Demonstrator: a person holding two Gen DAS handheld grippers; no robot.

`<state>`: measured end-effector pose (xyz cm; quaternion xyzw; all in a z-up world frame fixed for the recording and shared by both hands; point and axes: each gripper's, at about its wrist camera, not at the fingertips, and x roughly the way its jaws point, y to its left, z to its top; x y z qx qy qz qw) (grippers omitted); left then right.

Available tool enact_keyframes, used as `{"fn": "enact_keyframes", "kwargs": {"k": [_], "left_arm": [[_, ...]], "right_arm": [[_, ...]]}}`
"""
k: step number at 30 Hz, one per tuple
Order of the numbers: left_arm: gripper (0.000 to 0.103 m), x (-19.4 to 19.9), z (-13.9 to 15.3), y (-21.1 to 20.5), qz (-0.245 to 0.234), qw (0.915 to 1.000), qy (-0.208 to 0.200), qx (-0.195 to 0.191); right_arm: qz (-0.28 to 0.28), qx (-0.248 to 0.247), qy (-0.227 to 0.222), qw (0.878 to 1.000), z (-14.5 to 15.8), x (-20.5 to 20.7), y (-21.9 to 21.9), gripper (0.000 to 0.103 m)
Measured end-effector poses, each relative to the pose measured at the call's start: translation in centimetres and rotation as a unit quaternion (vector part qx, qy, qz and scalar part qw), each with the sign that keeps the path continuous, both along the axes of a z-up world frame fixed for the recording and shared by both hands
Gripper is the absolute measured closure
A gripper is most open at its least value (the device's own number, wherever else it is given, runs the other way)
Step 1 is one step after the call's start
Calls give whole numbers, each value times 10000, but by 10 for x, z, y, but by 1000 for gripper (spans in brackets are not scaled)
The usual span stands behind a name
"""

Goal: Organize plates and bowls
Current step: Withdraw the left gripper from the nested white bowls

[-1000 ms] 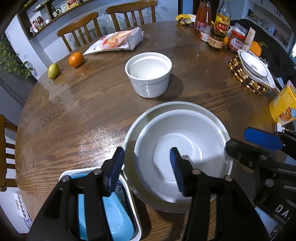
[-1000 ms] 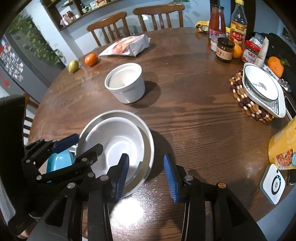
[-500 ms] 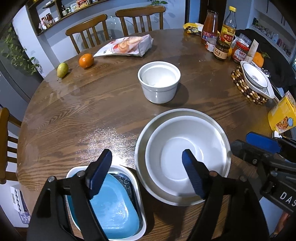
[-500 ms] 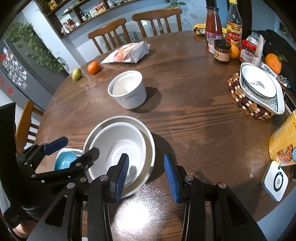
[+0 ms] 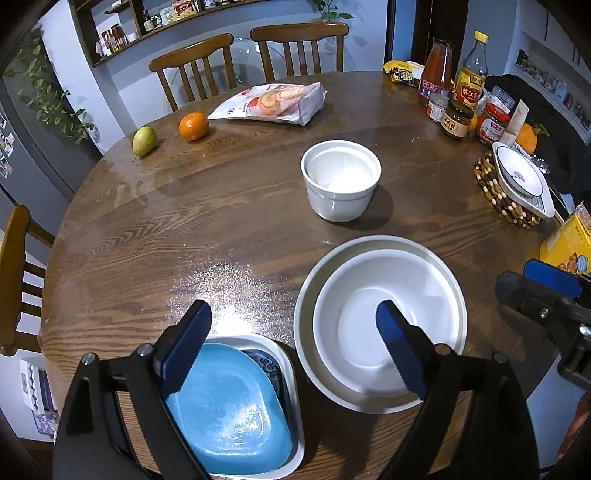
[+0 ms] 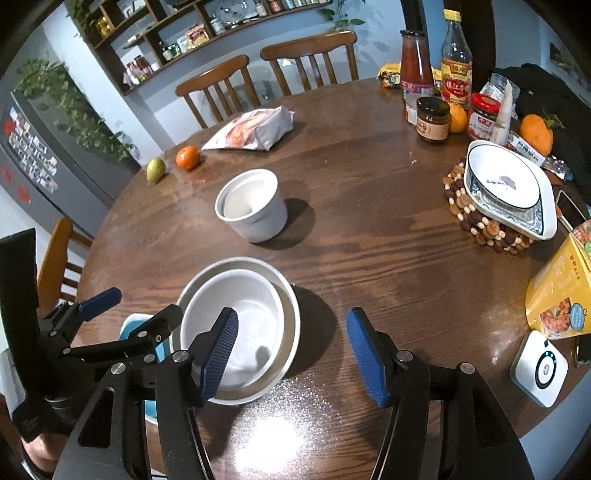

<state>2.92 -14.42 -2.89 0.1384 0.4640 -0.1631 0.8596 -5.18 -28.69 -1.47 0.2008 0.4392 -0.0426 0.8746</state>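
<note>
above nested bowls, empty left claw

Left gripper: jaws spread wide, nothing between the blue ribbed pads, held above the table surface. Right gripper: jaws likewise apart, empty, pointing forward. In the right wrist view, the left gripper sits low left of it.

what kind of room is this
Most likely a home dining room: a round wooden table with wooden chairs pulled up, sauce bottles and jars at one edge, and a wall shelf stocked with pantry goods.
</note>
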Motion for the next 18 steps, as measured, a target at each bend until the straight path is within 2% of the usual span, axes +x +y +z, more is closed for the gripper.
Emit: {"fn": "enact_keyframes", "kwargs": {"k": [13,18], "left_arm": [[12,6,18,-2,79,9996,-211,-141],[5,8,26,-3,130,9991,-348,-185]], "right_arm": [[67,-157,-213,9996,21,3,-9,41],[137,-206,-341,9991,31,6,-10,41]]}}
